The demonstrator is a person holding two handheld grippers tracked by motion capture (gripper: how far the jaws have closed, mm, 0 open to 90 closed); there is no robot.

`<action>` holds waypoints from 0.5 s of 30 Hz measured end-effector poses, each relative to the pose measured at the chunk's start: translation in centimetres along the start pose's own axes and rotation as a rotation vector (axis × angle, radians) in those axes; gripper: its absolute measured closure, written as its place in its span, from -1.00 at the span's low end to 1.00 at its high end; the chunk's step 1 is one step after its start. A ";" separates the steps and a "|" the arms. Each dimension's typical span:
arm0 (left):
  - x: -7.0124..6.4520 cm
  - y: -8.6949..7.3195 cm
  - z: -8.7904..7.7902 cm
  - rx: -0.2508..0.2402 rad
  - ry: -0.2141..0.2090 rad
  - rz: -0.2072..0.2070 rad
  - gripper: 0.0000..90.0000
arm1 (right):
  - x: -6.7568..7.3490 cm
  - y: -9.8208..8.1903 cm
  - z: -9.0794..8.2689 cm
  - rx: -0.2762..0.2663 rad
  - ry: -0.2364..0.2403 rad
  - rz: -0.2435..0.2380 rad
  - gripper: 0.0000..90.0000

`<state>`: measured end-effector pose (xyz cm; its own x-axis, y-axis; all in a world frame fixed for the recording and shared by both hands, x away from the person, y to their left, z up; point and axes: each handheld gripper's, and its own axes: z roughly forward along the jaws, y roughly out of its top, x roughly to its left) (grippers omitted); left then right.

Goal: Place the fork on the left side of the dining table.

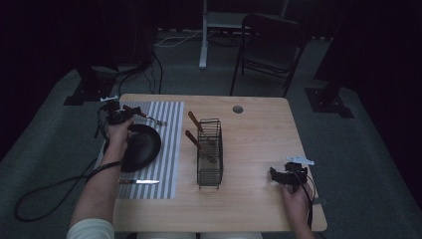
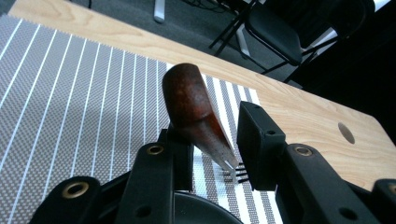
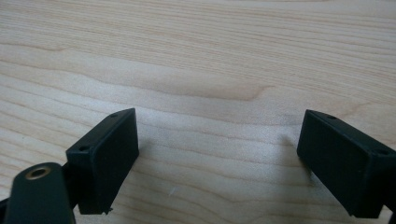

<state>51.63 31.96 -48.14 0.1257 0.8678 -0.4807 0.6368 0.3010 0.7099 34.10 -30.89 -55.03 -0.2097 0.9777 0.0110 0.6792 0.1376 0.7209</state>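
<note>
One wooden-handled steel fork (image 2: pixel 198 114) sits pinched in the left gripper (image 2: pixel 215 154) jaws, stiff and light, best gripped mid-handle; right gripper (image 3: pixel 217 163) jaws spread over bare tabletop (image 3: pixel 210 56)

table (image 3: pixel 224 60): pale wood, smooth, with wavy grain lines
mat (image 2: pixel 70 102): woven cloth, grey with thin white stripes, looked a bit rough
fork (image 2: pixel 194 112): shiny red-brown wood handle, bright metal prongs
plate (image 1: pixel 142 147): black and smooth
basket (image 1: pixel 209 154): thin dark metal wire
knife (image 1: pixel 139 181): shiny metal blade
right gripper (image 3: pixel 219 163): matt black plastic jaws
</note>
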 end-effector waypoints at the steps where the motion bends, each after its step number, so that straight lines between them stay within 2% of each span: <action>1: 0.2 -0.1 0.1 0.002 0.011 -0.011 0.49 | 0.0 0.0 0.0 0.000 0.000 0.000 -0.73; 3: 0.5 -0.3 0.2 0.004 0.005 -0.023 0.50 | 0.0 0.0 0.0 0.000 0.000 0.000 -0.73; 6: 0.6 -0.5 0.5 0.012 0.021 -0.013 0.48 | 0.0 0.0 0.0 0.000 0.000 0.000 -0.73; 8: 0.7 -0.5 0.8 0.022 0.027 -0.014 0.38 | 0.0 0.0 0.0 0.000 0.000 0.000 -0.73; 11: 0.9 -0.4 1.2 0.029 0.050 -0.019 0.30 | 0.0 0.0 0.0 0.000 0.000 0.000 -0.73; 12: 0.9 -0.3 1.3 0.032 0.056 -0.020 0.22 | 0.0 0.0 0.0 0.000 0.000 0.000 -0.73; 15: 1.0 -0.2 1.8 0.042 0.086 0.000 0.22 | 0.0 0.0 0.0 0.000 0.000 0.000 -0.73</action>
<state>53.03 32.03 -49.66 0.0610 0.8991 -0.4335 0.6682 0.2859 0.6869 34.10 -30.89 -55.03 -0.2097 0.9777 0.0110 0.6793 0.1376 0.7208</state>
